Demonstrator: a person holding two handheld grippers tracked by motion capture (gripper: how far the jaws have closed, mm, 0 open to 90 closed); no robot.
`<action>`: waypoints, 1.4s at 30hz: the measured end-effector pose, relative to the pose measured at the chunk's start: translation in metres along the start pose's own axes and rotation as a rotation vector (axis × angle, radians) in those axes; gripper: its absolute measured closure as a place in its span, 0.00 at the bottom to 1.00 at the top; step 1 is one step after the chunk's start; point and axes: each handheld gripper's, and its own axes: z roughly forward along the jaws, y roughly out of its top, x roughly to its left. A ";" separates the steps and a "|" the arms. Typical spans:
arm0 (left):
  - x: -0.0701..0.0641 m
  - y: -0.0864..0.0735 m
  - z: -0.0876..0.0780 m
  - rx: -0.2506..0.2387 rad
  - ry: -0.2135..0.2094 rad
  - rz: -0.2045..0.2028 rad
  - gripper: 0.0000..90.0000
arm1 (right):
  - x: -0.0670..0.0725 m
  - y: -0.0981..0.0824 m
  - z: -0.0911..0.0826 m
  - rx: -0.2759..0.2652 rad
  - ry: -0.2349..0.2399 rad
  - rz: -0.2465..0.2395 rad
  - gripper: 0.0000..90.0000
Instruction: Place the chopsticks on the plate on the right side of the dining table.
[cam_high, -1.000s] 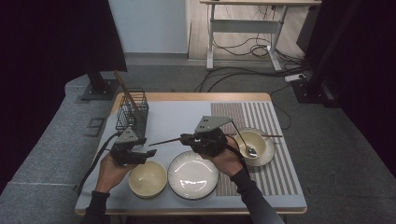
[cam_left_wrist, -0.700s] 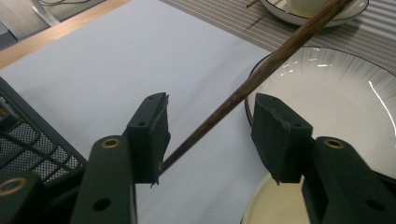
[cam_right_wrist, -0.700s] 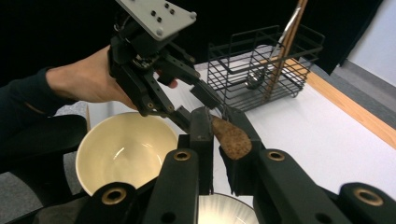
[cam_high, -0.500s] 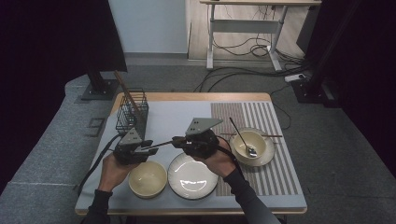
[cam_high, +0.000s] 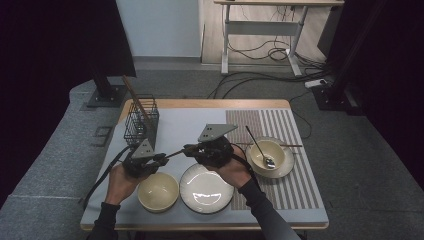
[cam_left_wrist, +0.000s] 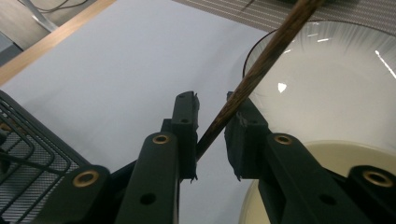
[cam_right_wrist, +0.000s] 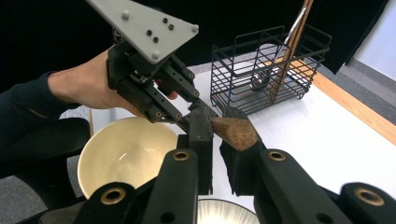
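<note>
A brown wooden chopstick (cam_high: 175, 153) spans the gap between my two grippers above the white mat. My right gripper (cam_high: 188, 149) is shut on its thick end (cam_right_wrist: 233, 130), at the middle of the table. My left gripper (cam_high: 162, 159) faces it from the left. Its jaws have just been closing on the thin end of the chopstick (cam_left_wrist: 261, 65), which crosses slantwise between them and touches both pads (cam_left_wrist: 236, 126). In the right gripper view, the left gripper's (cam_right_wrist: 194, 109) tips meet my right gripper (cam_right_wrist: 217, 130) just past the stick.
A cream bowl (cam_high: 158, 191) and a white plate (cam_high: 206, 187) sit near the front edge, below the grippers. A bowl (cam_high: 270, 156) holding a spoon (cam_high: 260, 147) stands on the striped mat to the right. At the back left, a black wire basket (cam_high: 141, 120) holds another chopstick (cam_high: 134, 95).
My right gripper has shifted slightly left with the chopstick. The left gripper's jaws have narrowed around the stick's thin end. The left hand stayed in place.
</note>
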 end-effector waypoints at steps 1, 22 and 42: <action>0.000 0.000 0.000 0.001 0.001 0.007 0.84 | -0.002 0.001 0.000 -0.001 -0.003 0.005 0.90; -0.006 0.008 -0.001 0.048 0.013 0.137 0.96 | -0.031 -0.002 0.009 -0.011 -0.100 0.145 0.76; 0.001 0.011 0.005 0.080 -0.058 0.093 0.95 | -0.034 0.024 0.017 -0.015 -0.293 0.079 0.35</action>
